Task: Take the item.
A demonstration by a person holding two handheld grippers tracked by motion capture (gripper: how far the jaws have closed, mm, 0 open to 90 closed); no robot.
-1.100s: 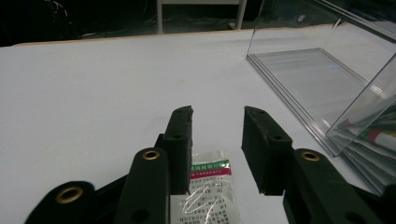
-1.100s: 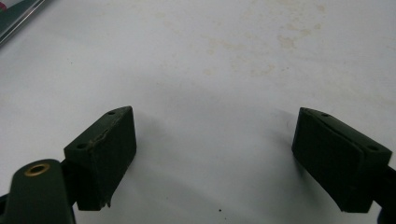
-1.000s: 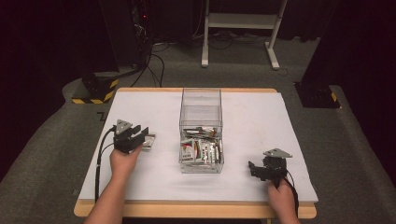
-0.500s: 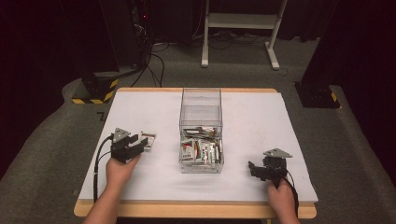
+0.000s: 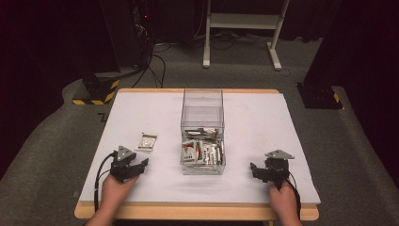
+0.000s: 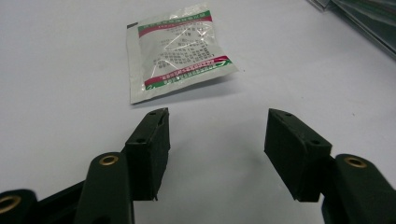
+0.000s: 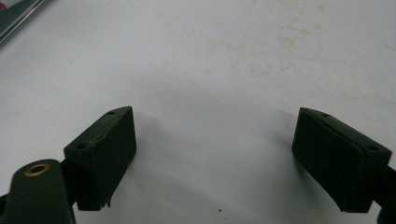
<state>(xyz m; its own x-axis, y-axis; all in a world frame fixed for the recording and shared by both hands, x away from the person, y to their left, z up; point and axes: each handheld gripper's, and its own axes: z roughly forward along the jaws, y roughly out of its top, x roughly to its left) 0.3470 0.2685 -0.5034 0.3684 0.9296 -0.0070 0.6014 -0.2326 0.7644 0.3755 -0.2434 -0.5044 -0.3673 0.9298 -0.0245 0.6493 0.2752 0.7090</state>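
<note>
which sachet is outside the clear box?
The lone sachet lying flat on the table, left of the clear box, ahead of the left tool; the others sit inside.

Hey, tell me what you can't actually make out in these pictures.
- Packet print: left gripper view, too small and blurred to read.
- Packets in the clear box: high view, piled on each other, count unclear.
- Clear box, left gripper view: cut off by the top right edge.
- Right hand: high view, cut by the bottom edge.

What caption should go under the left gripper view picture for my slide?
The left gripper, jaws open, rests just short of a sealed packet lying flat on the white table.
</note>
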